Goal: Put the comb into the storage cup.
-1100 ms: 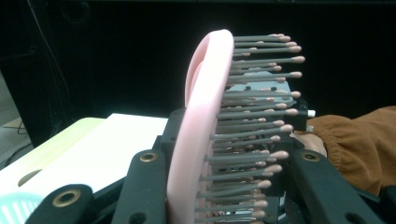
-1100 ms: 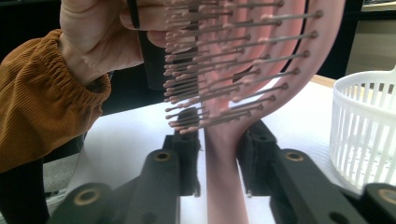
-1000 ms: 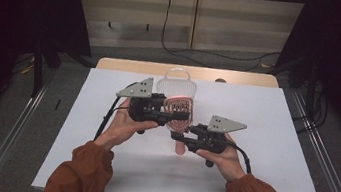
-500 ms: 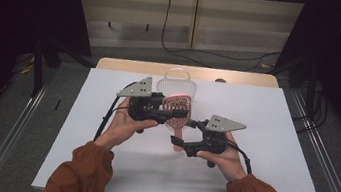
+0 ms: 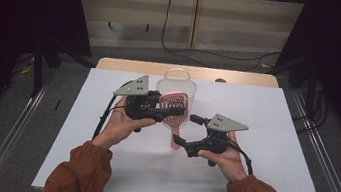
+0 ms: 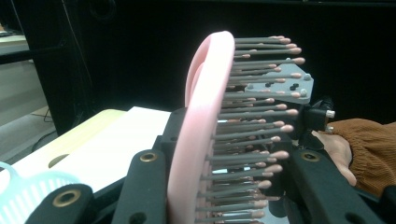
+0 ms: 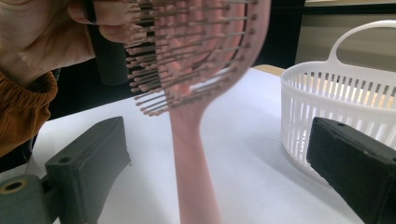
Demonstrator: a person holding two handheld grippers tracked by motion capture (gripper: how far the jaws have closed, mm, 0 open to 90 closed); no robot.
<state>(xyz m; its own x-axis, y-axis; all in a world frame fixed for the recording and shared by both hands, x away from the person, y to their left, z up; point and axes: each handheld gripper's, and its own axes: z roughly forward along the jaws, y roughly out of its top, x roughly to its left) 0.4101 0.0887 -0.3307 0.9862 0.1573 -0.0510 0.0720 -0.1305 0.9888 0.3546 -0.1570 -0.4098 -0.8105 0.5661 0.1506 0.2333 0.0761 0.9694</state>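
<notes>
Just in front of the white slotted plastic basket [image 5: 177,83], the left gripper [image 5: 160,109] clamps the pink plastic paddle hairbrush [image 5: 175,111] by its head; the right gripper [image 5: 186,129] jaws have just been opening off the handle. Handover's done, dropping it in the basket is left.

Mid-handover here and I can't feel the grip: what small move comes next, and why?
Probably carry the pink plastic hairbrush toward the white slotted plastic basket with the left tool. Its jaws clamp the brush head, while the right tool has just been opening and its pads stand clear of the handle.

Pink hairbrush [image 5: 174,111], grey bristles, upright, handle down, above table
</notes>
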